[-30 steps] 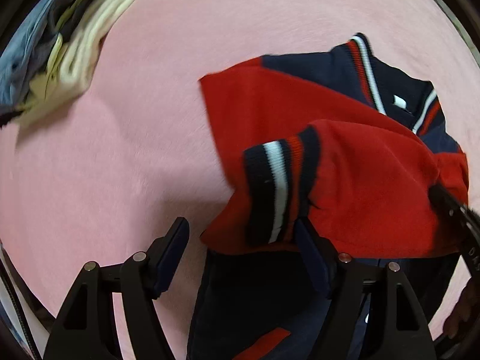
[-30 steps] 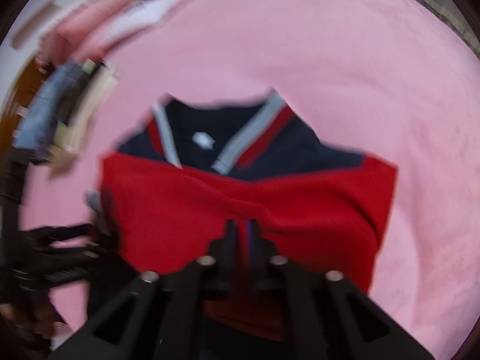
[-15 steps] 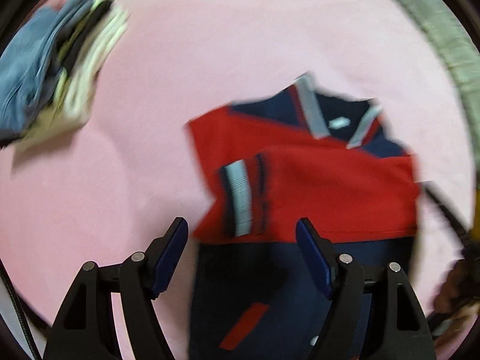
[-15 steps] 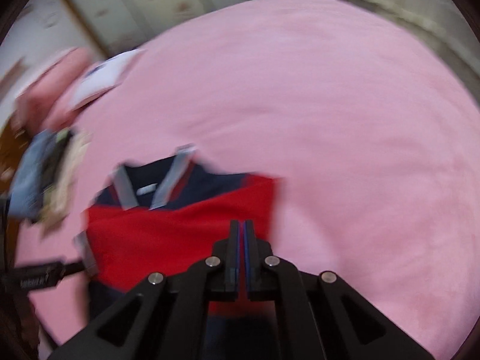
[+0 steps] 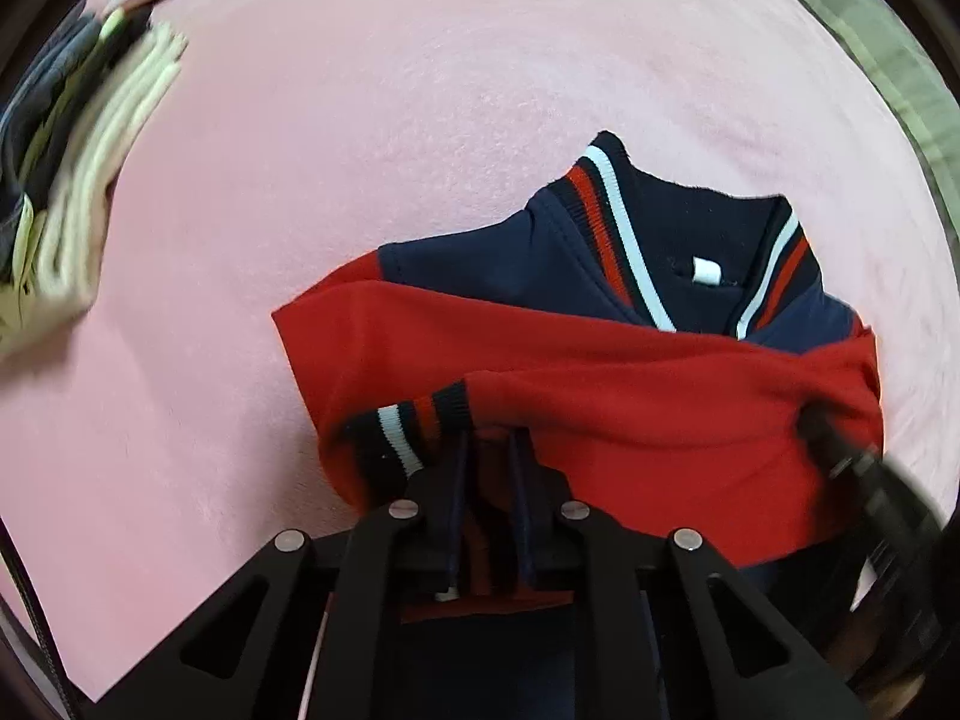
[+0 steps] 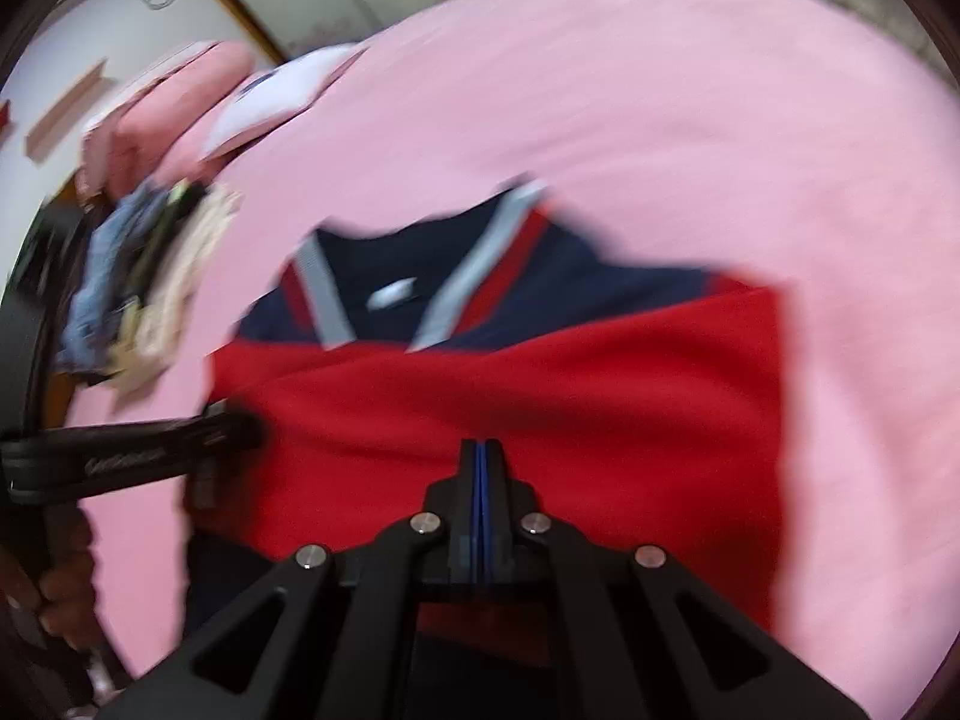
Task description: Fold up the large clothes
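Observation:
A red and navy jacket [image 5: 600, 360] with a striped collar [image 5: 690, 264] lies on the pink bedspread [image 5: 420, 120], its red sleeves folded across the chest. My left gripper [image 5: 489, 450] is closing just below the striped cuff [image 5: 408, 426], with red sleeve cloth pinched between its fingers. It enters the right wrist view from the left as a dark bar [image 6: 240, 426]. My right gripper [image 6: 480, 447] is shut, pads together, tips over the red cloth [image 6: 540, 372]. In the left wrist view the right gripper [image 5: 840, 456] presses into the sleeve's right end.
A pile of folded clothes [image 5: 78, 192] sits at the bed's far left, also blurred in the right wrist view [image 6: 150, 282]. Pink pillows [image 6: 168, 114] lie beyond it. A person's hand [image 6: 54, 588] holds the left gripper's handle. Bare bedspread surrounds the jacket.
The left gripper stood open beside the cuff; now its jaws have come together on the red sleeve. The right gripper stayed shut while its view swung over the jacket.

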